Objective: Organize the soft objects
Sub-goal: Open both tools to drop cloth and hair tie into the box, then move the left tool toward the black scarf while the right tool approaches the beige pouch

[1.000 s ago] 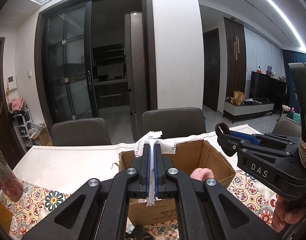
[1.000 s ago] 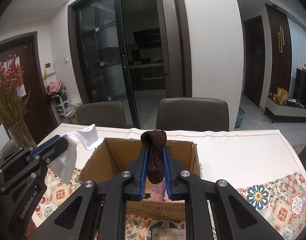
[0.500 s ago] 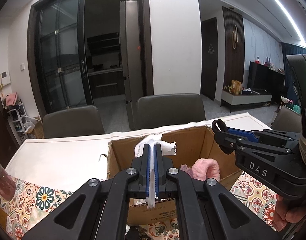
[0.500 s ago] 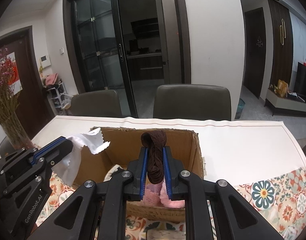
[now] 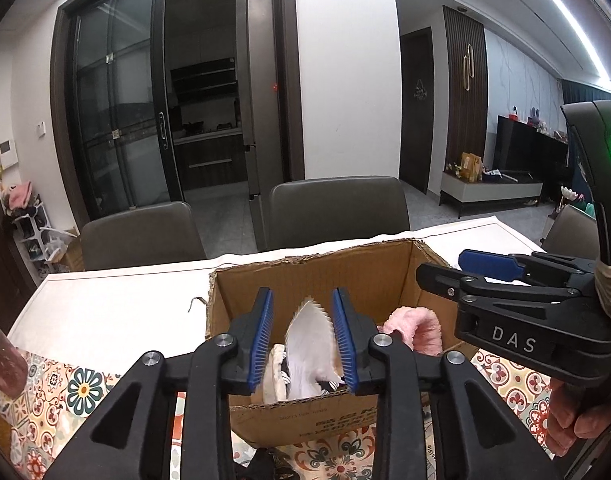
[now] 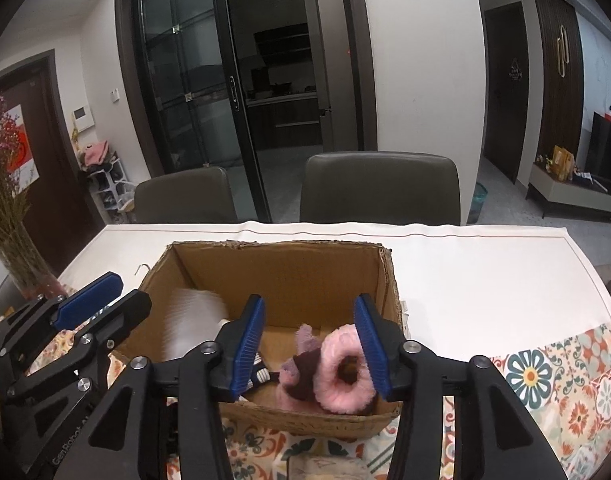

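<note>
An open cardboard box point(image 5: 345, 272) point(image 6: 281, 268) stands on the table. My left gripper point(image 5: 303, 332) is open above the box's near left part; a white cloth point(image 5: 309, 344) falls between its fingers into the box, blurred in the right wrist view point(image 6: 193, 324). My right gripper point(image 6: 311, 344) is open over the box's near right part. Below it lie a dark brown sock point(image 6: 303, 374) and a fluffy pink ring-shaped item point(image 6: 343, 372), which also shows in the left wrist view point(image 5: 415, 326). A cream item point(image 5: 275, 372) lies at the box's near wall.
The box stands where a patterned floral mat point(image 6: 577, 384) meets the white table top point(image 6: 485, 268). Two grey chairs point(image 6: 379, 188) stand behind the table. A vase with dried flowers point(image 6: 9, 240) is at the left edge.
Both grippers have opened over the box. The white cloth has left my left gripper and is dropping in. The brown sock has left my right gripper and lies in the box.
</note>
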`<action>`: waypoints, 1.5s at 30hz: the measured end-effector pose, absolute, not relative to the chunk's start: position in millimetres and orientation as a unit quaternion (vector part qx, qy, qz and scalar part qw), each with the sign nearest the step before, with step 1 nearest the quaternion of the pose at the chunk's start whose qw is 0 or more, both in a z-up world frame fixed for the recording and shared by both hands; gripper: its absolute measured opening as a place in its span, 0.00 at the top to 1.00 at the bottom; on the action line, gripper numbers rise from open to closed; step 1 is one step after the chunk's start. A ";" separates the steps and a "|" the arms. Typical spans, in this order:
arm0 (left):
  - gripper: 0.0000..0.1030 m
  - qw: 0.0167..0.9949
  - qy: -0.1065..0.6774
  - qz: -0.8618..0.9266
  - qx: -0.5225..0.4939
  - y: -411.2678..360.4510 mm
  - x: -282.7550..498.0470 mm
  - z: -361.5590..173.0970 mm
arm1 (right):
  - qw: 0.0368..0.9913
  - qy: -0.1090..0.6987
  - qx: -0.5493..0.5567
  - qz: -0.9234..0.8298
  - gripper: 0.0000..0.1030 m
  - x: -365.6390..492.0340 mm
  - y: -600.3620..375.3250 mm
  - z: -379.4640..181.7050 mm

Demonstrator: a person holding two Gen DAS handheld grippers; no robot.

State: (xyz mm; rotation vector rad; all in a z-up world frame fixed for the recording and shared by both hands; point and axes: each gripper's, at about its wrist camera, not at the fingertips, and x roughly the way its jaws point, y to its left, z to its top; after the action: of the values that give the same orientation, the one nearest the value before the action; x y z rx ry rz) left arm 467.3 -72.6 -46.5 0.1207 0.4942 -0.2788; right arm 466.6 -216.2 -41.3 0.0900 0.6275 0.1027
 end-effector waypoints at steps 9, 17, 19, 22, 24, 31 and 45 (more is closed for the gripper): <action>0.68 0.965 0.225 -0.121 0.065 -67.3 444.0 -35.9 | 0.951 0.301 0.045 0.047 0.53 448.2 -215.4 -34.2; 0.66 0.968 0.219 -0.106 0.059 -56.7 418.6 -30.1 | 0.954 0.292 0.048 0.042 0.53 423.6 -213.2 -24.9; 0.66 0.968 0.219 -0.104 0.057 -53.9 412.7 -28.9 | 0.955 0.289 0.048 0.041 0.47 417.4 -212.9 -23.1; 0.65 0.969 0.219 -0.099 0.057 -50.2 403.1 -27.5 | 0.958 0.281 0.047 0.035 0.43 408.4 -212.3 -18.9; 0.64 0.969 0.219 -0.096 0.056 -47.9 396.4 -26.6 | 0.959 0.279 0.045 0.035 0.43 402.1 -211.6 -16.8; 0.59 0.970 0.222 -0.085 0.053 -40.3 373.2 -27.3 | 0.959 0.276 0.054 0.025 0.34 379.9 -212.1 -17.1; 0.51 0.967 0.238 -0.067 0.059 -32.2 331.1 -42.5 | 0.951 0.301 0.060 0.033 0.34 347.6 -208.7 -37.1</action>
State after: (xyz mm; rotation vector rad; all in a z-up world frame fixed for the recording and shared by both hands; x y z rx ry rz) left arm 331.1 -32.2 -42.5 0.1185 0.4810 -0.1346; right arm 347.6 -208.7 -37.1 0.1210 0.6112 0.0676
